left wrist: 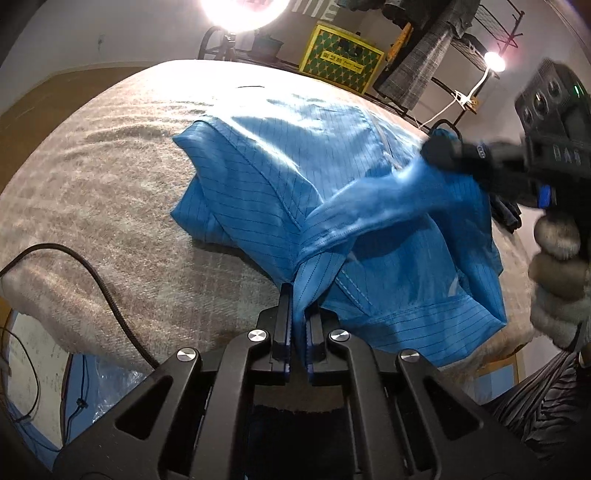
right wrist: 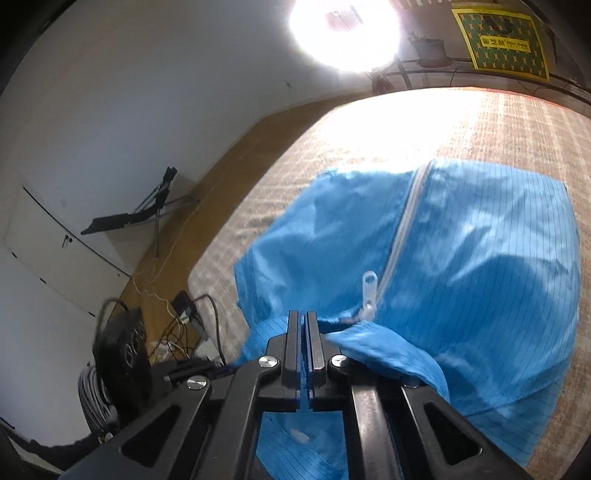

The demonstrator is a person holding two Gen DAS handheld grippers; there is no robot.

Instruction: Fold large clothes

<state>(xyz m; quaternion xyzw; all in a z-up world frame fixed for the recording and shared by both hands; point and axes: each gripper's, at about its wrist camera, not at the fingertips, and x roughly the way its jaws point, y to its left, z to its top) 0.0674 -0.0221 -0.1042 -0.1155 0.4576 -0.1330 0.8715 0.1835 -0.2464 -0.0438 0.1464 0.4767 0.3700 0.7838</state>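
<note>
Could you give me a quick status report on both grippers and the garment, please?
Left hand-held gripper shut on blue pinstriped zip-up garment. Right hand-held gripper shut on same garment. Garment bunched on beige woven cover, unfolded. Nothing in the way.

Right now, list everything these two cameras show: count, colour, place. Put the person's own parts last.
garment: one, blue with thin dark stripes, partly folded on the bed, both near ends lifted
zip: one, white with a white pull tab, down the garment's front
bed cover: one, beige checked, under the garment
ring lamp: one, white glare, beyond the bed's far edge
small lamp: one, white, clipped on the rack far right
box: one, yellow with green pattern, behind the bed
potted plant: one, green, on the shelf beside the box
cable: one, black, across the bed's near left corner
left gripper: one, black, shut on garment
right gripper: one, black, shut on garment
gloved hand: one, grey, holding the right gripper
</note>
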